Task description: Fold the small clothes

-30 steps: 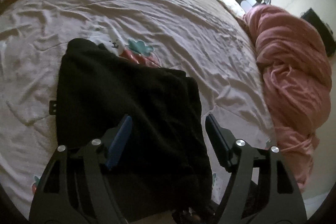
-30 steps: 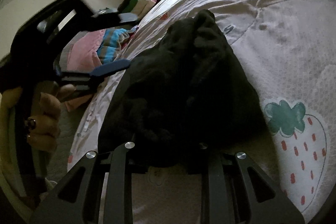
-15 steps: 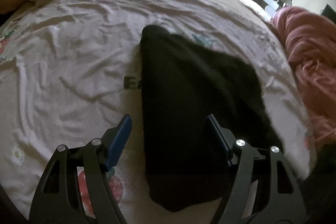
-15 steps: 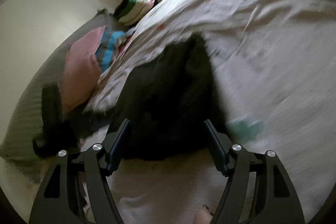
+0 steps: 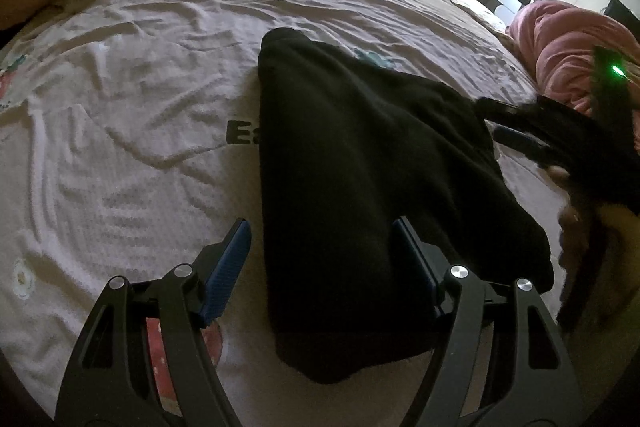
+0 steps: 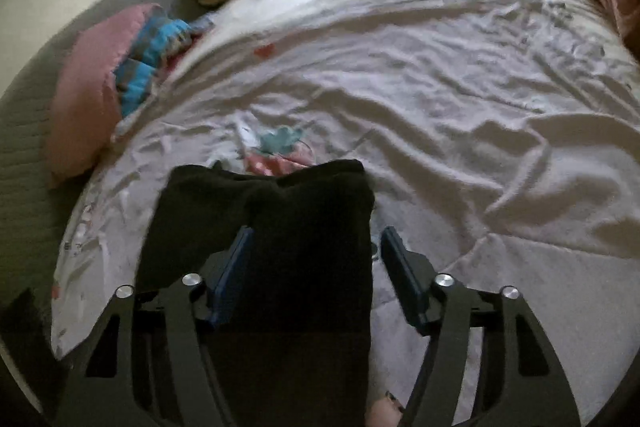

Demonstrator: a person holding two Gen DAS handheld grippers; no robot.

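1. Two grippers hang over a bed (image 5: 132, 75) where a black garment (image 5: 360, 163) lies folded on the wrinkled sheet.
2. Left gripper (image 5: 322, 259): fingers (image 5: 230, 267) spread wide, nothing gripped; the garment's near end lies under the gap and the right-hand finger.
3. Right gripper (image 6: 316, 267): its jaws have just been closing a little, yet the fingers (image 6: 400, 275) stand apart; the garment (image 6: 280, 227) seems to lie below them, untouched, though blur hinders certainty.

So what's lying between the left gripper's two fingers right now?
In the left wrist view, the black garment and some bedsheet lie between the open left gripper fingers.
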